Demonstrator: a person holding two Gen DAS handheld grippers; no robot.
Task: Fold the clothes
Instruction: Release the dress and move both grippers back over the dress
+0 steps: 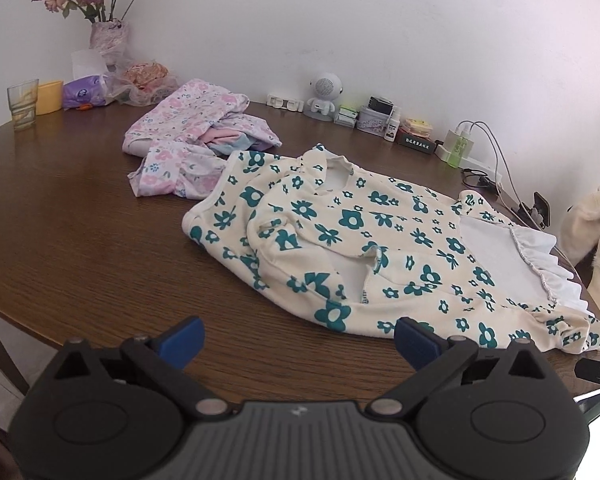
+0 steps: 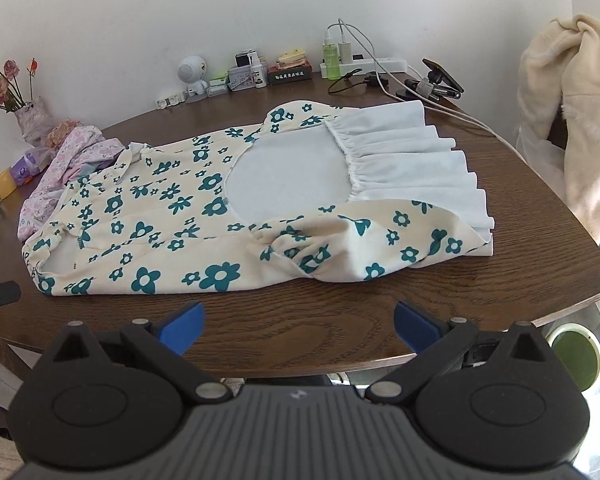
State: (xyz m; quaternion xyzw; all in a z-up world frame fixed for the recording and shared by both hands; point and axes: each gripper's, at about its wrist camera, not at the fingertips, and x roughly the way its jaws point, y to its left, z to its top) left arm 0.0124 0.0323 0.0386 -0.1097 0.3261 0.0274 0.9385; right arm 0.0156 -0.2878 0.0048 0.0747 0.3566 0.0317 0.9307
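Left wrist view: the left gripper is hovering above the near edge of the wooden table, its blue-tipped fingers standing wide apart and holding nothing. It is pointing across the table toward the wall, level with the tabletop rather than tilted down. The cream dress with teal flowers is lying flat on the table just ahead and to the right of the fingers, its neckline toward the far left and its white ruffled hem toward the right edge. The right-hand finger is sitting close to the near edge of the fabric; whether it is touching cannot be told.

A crumpled pink floral garment is resting just beyond the dress, touching its neckline end. A glass, a yellow cup and a vase of flowers are standing at the far left.

Right wrist view: the right gripper is hovering over the near table edge, fingers likewise spread apart and empty, well clear of the cloth. The dress is stretching across the table ahead, with its hem to the right and a circular white lining panel in its middle. A cream coat is hanging at the far right.
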